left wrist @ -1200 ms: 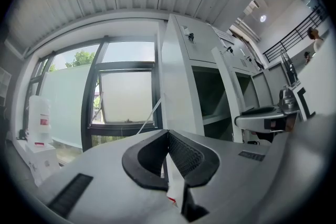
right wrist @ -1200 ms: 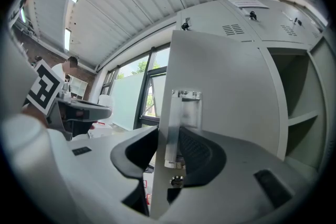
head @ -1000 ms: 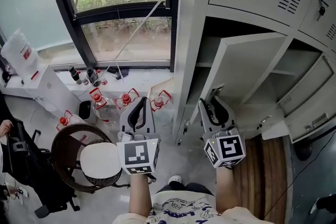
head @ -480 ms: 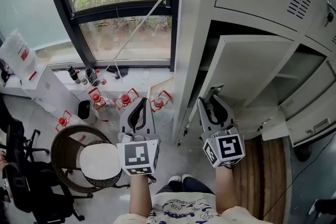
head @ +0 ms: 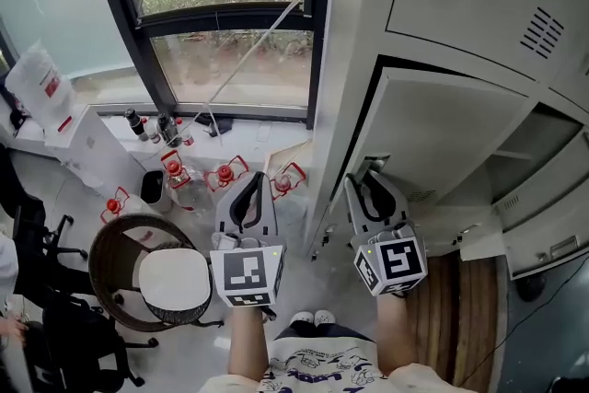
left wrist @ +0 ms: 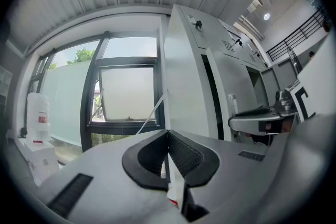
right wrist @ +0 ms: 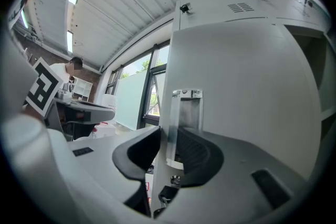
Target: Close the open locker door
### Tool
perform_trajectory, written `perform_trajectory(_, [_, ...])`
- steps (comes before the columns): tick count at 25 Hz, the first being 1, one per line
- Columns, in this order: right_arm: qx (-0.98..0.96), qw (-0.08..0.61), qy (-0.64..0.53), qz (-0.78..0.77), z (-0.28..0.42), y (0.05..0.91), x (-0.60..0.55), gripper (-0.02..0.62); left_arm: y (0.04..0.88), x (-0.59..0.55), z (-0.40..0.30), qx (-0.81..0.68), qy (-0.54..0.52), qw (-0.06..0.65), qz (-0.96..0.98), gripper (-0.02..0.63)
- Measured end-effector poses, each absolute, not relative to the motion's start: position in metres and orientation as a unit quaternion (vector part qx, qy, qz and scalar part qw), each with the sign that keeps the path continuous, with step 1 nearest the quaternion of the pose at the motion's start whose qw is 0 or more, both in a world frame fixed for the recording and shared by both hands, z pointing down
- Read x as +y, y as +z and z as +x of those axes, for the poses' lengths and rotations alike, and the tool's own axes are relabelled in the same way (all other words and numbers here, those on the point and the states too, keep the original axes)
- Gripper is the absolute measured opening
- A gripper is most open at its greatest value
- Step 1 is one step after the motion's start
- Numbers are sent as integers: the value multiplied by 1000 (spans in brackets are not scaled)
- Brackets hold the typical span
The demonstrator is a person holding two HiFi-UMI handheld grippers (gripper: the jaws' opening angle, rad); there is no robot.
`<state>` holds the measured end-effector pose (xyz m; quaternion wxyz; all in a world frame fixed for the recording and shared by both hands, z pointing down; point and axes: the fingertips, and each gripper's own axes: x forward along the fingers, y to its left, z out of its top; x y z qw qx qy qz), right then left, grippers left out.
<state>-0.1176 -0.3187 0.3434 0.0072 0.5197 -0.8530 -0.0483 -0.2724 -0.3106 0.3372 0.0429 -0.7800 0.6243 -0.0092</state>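
R gripper (head: 373, 176), jaws just closing, pinches locker door (head: 442, 133) free edge mid-frame; L gripper (head: 250, 181) pressed together, open room left.

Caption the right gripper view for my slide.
The right gripper, its jaws having just been closing, pinches the free edge of the open locker door beside its metal handle.
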Motion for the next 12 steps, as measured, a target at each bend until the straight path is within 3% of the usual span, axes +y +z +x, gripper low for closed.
perform_trajectory(12, [-863, 5, -47, 503, -118, 344, -334, 86, 339, -313, -272, 640, -15, 42, -767, 3])
